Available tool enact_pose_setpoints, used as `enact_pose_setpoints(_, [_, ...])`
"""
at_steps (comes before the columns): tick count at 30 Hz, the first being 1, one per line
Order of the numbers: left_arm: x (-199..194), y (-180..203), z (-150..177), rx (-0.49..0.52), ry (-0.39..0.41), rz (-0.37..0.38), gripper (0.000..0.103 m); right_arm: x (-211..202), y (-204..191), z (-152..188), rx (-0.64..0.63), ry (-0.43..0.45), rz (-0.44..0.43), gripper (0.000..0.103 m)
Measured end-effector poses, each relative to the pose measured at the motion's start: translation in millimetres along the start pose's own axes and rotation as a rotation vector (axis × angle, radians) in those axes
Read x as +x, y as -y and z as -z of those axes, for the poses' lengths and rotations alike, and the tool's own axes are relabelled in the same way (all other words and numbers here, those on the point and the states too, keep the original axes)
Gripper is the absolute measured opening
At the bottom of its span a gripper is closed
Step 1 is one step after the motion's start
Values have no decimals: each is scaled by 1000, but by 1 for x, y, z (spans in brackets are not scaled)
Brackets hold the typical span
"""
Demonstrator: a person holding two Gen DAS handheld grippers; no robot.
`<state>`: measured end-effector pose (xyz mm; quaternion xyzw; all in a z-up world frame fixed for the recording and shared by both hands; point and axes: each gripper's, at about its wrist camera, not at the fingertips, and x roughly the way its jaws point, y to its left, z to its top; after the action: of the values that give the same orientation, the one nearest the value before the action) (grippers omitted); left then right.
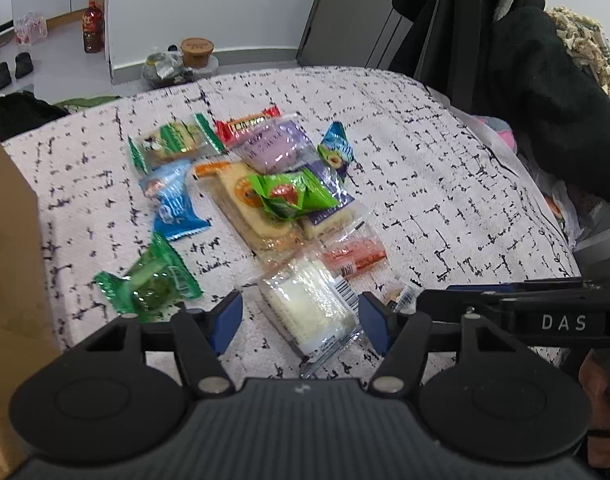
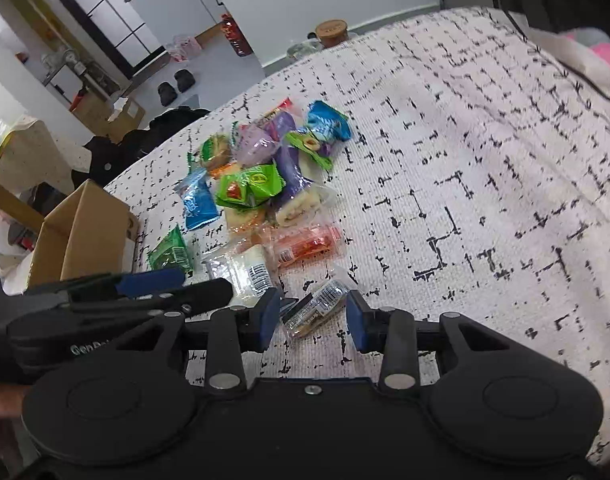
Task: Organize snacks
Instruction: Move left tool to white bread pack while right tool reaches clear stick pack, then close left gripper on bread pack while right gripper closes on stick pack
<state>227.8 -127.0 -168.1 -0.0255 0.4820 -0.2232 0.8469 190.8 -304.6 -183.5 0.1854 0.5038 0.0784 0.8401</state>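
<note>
A pile of wrapped snacks lies on the white black-flecked cloth [image 1: 425,160]: a green packet [image 1: 293,194], a blue one [image 1: 173,204], a purple one [image 1: 273,144], an orange-red one [image 1: 353,258]. My left gripper [image 1: 301,322] stands open low over the cloth, and a white clear-wrapped snack [image 1: 309,308] lies between its blue pads with a gap on the left side. My right gripper [image 2: 313,318] is open astride a small clear packet [image 2: 313,308], pads close beside it without visibly pressing. Each gripper shows side-on in the other's view.
An open cardboard box [image 2: 85,232] stands at the table's left edge, close to my left gripper. A dark green packet [image 1: 153,280] lies just left of that gripper. A black coat [image 1: 525,80] hangs at the far right. Bottle [image 1: 93,28] and shoes [image 1: 13,70] sit on the floor beyond.
</note>
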Motion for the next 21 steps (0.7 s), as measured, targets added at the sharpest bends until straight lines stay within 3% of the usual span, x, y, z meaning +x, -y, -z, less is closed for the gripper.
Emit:
enact_pose_setpoints(9, [19, -2, -3, -38, -22, -10, 61, 22, 5, -1, 55, -24, 8, 36])
enact_pose_setpoints(15, [27, -2, -8, -60, -27, -4, 61, 30, 8, 1, 48, -37, 44, 22])
enact_pose_setpoints(21, [38, 12, -9, -24, -39, -38, 63, 21, 7, 0, 12, -24, 104, 20])
